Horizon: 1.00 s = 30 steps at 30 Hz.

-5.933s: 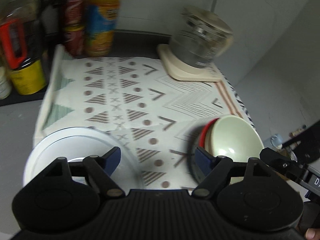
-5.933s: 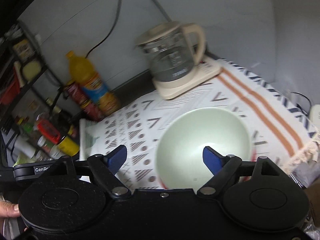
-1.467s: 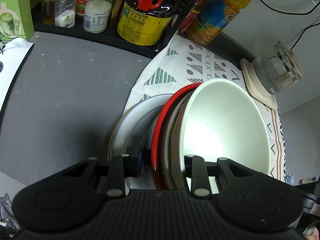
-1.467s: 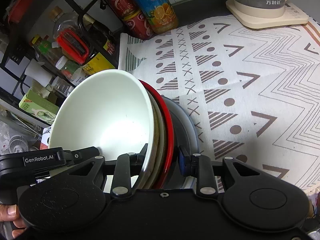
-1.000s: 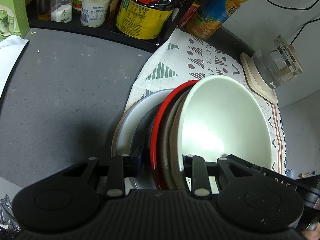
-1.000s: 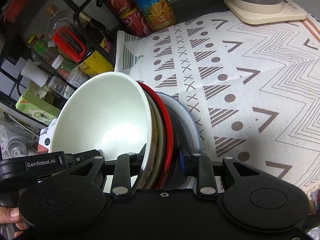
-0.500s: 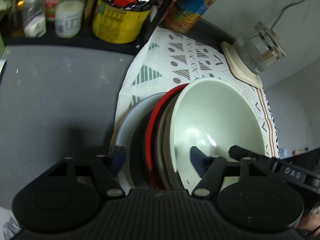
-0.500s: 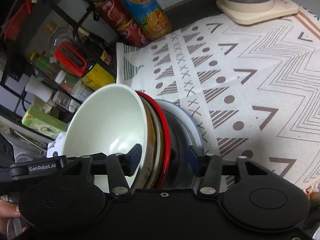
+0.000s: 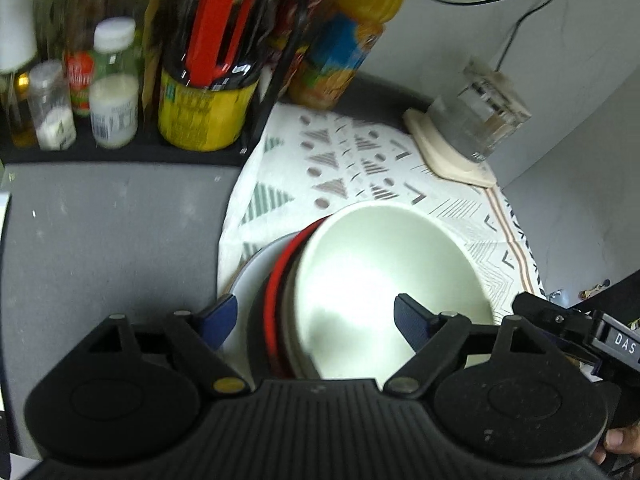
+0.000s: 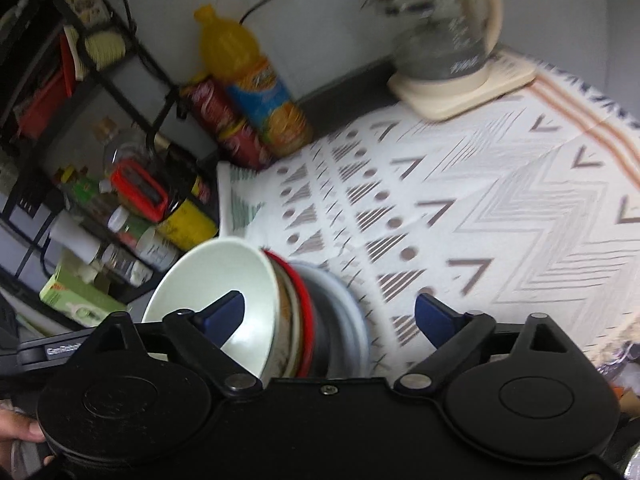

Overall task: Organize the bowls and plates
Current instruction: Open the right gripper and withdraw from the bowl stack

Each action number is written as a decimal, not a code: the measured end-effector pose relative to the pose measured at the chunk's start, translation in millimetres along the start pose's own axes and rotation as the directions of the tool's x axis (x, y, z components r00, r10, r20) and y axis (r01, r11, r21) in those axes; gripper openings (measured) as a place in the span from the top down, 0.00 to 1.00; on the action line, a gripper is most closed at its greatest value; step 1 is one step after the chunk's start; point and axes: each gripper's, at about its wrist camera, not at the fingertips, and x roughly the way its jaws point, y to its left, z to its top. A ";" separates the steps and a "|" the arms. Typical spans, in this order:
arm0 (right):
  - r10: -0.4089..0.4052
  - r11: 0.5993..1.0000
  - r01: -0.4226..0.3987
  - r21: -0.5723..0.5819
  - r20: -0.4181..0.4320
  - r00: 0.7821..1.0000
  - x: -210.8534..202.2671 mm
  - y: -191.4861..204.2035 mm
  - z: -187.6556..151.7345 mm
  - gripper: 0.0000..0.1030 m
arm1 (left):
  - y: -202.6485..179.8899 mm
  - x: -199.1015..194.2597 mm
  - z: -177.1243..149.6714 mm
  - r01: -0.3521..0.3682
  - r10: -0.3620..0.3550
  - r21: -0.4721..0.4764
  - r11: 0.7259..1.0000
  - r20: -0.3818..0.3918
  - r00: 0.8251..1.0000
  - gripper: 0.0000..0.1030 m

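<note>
- The stack sits on the near-left part of the patterned cloth (image 10: 460,216), close to the cloth's edge by the grey surface (image 9: 112,240): a pale green bowl (image 9: 392,280) on top, a red-rimmed bowl (image 9: 276,300) under it, and a white plate (image 9: 256,268) at the bottom
- The left gripper (image 9: 314,316) has its jaws spread wide and holds nothing; the stack's left rim lies in the gap between the blue pads, the left pad outside the plate edge and the right pad over the pale green bowl's hollow
- The right gripper (image 10: 330,316) is likewise wide apart and holds nothing; its left pad hangs over the inside of the pale green bowl (image 10: 224,280), its right pad over bare cloth, with the red-rimmed bowl (image 10: 304,312) and white plate (image 10: 352,320) in between
- So the stack lies directly ahead of and below both sets of jaws, one gripper on each side of it; neither is clearly the nearer
- The stack is round, so no long axis governs a grasp; each rim runs across its jaw gap
- Judging by the nested pile, the gathering looks done, and backing straight off should suit both hands
- The kettle (image 10: 444,36) and orange drink bottle (image 10: 256,92) stand well apart at the back
</note>
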 end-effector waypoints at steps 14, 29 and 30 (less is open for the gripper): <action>-0.104 0.994 0.097 0.049 0.165 0.981 -94.3 -33.2 -35.7 0.00 | -44.7 -50.5 -33.1 -0.020 0.018 0.046 0.999 0.045 0.999 0.06; -0.127 0.992 0.125 0.024 0.231 0.965 -159.7 -32.0 -72.9 0.00 | -84.5 -103.9 -86.2 -0.011 -0.008 0.151 0.988 0.125 0.992 0.00; -0.123 0.992 0.123 0.017 0.232 0.965 -163.0 -30.8 -76.3 0.00 | -85.5 -106.6 -89.8 -0.007 -0.012 0.155 0.988 0.126 0.992 0.00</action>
